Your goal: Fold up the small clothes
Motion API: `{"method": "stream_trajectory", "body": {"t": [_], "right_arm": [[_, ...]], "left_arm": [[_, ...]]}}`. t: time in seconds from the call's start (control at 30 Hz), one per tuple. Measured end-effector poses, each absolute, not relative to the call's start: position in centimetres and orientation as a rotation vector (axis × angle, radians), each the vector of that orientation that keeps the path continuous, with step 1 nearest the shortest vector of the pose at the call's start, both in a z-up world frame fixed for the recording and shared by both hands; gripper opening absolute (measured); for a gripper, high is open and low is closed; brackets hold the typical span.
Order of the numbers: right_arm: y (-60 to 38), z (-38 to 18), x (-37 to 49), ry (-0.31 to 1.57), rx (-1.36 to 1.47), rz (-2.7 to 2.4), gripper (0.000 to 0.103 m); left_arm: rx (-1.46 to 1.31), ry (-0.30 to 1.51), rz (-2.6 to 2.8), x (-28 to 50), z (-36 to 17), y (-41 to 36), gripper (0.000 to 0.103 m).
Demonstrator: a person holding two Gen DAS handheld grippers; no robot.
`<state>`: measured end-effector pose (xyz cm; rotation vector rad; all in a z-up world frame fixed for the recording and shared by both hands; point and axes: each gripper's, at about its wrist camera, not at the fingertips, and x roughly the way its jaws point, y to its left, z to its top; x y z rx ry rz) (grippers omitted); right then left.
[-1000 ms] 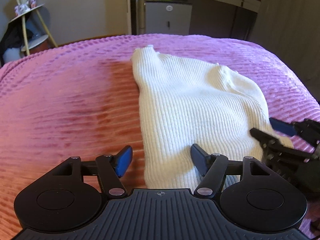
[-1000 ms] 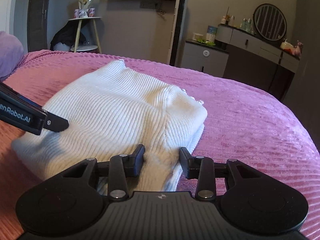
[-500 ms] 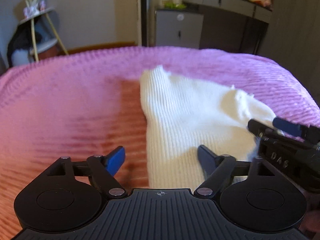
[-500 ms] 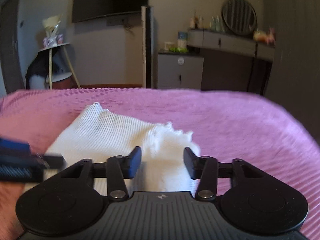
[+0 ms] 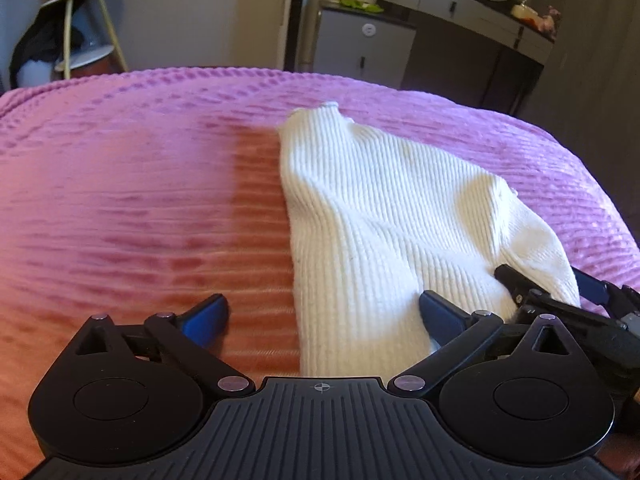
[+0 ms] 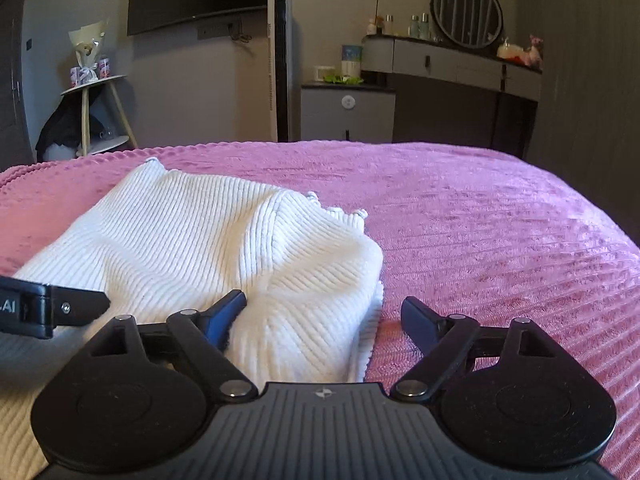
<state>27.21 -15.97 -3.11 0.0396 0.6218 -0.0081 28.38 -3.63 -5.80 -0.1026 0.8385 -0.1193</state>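
A white ribbed knit garment (image 5: 384,216) lies folded on the pink bedspread (image 5: 140,208). My left gripper (image 5: 324,316) hovers over its near left edge, jaws opening wide, one blue pad over the spread and the other over the knit, neither pressing. In the right wrist view the same garment (image 6: 224,248) lies ahead and left, its right corner bulging up. My right gripper (image 6: 324,316) straddles that corner, jaws opening, the cloth between them but free of the pads. The right gripper's fingers (image 5: 532,288) show at the left view's right edge, the left gripper's finger (image 6: 76,308) at the right view's left edge.
The bedspread (image 6: 500,240) stretches bare to the right of the garment. Beyond the bed's far edge stand a small round side table (image 6: 96,84), a tall dark tower (image 6: 280,68), a grey cabinet (image 6: 348,112) and a dresser with a round mirror (image 6: 466,12).
Both grippers' jaws have spread from narrow to wide, the right one letting the garment's corner go. Both hands drew back toward the near side and the views now show more of the room.
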Motion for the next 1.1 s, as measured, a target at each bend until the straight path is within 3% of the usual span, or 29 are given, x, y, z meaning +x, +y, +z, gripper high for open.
{"method": "stream_trajectory", "body": {"t": [0.23,0.4,0.6,0.87,1.1], "right_arm": [[-15.8,2.2,19.7,0.591,0.050,0.034,0.082],[-14.6,-0.4,17.2,0.719,-0.070,-0.007,0.076],[-14.4,1.1,16.1,0.745,-0.108,-0.034,0.081],[-14.6,1.5,10.1,0.936,0.114,0.035,0.099],[-13.6,4.4,8.2,0.953,0.175,0.054,0.099]], "left_arm": [[-0.110,0.817,-0.111,22.3,-4.3,-0.9,0.103],[-0.115,0.891,-0.121,22.9,-6.0,-1.3,0.103],[-0.184,0.960,-0.118,19.6,-4.9,0.2,0.103],[-0.085,1.082,-0.148,12.1,-5.0,-1.5,0.103],[-0.009,1.018,-0.118,10.6,-1.5,-1.8,0.103]]}}
